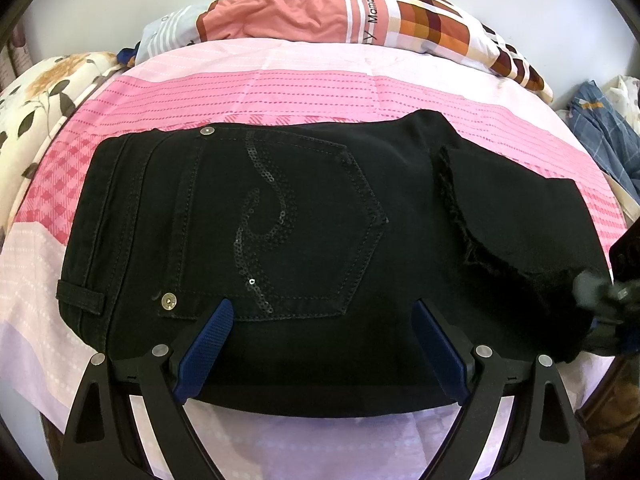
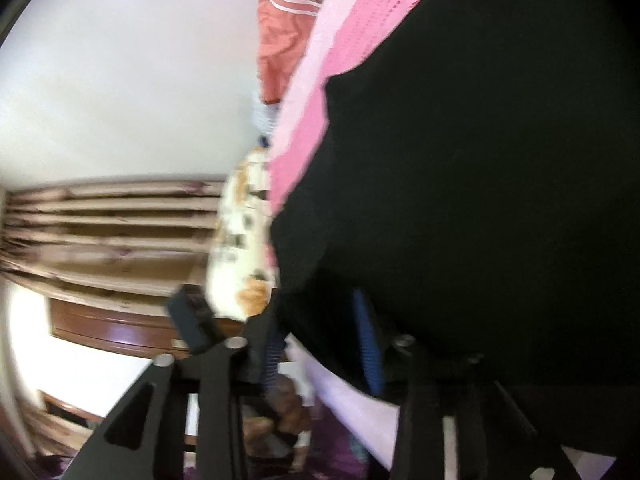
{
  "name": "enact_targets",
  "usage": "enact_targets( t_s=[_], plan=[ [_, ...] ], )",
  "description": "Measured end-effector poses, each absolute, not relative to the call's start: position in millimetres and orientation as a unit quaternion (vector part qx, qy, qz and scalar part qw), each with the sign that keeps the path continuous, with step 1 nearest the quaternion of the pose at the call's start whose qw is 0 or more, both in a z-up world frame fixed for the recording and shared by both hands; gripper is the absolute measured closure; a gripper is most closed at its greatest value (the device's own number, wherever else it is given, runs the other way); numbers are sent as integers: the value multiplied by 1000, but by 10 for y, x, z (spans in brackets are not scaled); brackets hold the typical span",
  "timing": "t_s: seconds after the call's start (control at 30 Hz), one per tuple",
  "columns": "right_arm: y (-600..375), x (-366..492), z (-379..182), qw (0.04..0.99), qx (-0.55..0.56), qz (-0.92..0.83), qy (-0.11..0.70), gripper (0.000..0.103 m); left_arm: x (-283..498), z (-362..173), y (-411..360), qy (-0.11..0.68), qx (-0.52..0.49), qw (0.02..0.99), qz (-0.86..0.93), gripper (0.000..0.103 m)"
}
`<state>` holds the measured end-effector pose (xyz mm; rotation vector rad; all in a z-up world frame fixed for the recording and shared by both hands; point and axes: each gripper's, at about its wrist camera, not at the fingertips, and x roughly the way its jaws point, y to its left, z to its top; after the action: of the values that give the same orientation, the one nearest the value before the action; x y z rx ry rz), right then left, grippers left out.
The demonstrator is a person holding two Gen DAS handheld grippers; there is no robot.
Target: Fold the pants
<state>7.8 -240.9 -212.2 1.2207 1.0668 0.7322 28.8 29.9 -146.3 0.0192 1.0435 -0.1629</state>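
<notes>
Black pants (image 1: 280,220) lie folded on the pink bed sheet (image 1: 280,92), waistband to the left, sequined back pocket up, frayed leg hems (image 1: 520,216) folded over at the right. My left gripper (image 1: 322,320) is open, its blue pads (image 1: 208,344) wide apart over the near edge of the pants, holding nothing. My right gripper (image 2: 320,320) shows in the blurred, tilted right wrist view, with its pads (image 2: 368,344) either side of the black cloth (image 2: 480,160). It also shows at the right edge of the left wrist view (image 1: 608,292), at the hem corner.
A patterned pillow (image 1: 340,16) lies at the bed's head. A floral quilt (image 1: 44,92) is on the left, blue clothing (image 1: 604,128) on the right. Wooden furniture (image 2: 112,240) stands beyond the bed.
</notes>
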Motion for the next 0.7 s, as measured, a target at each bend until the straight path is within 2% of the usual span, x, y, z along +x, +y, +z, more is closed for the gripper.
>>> enact_targets(
  t_s=[0.03,0.1,0.33,0.5,0.7],
  plan=[
    [-2408,80,-2127,618,548,331,457,53,291,-1465,303,498,9,864,-78,12],
    [-2392,91,-2123,606,559,344,450,48,296,-1461,314,498,8,864,-77,12],
    [-2455,109,-2152,581,582,361,440,46,296,-1470,324,498,6,863,-77,12],
    [-2877,-29,-1990,619,563,345,424,41,243,-1394,290,493,4,861,-124,12],
    [-3494,-314,-1911,645,592,299,380,35,347,-1368,188,527,-92,804,-260,12]
  ],
)
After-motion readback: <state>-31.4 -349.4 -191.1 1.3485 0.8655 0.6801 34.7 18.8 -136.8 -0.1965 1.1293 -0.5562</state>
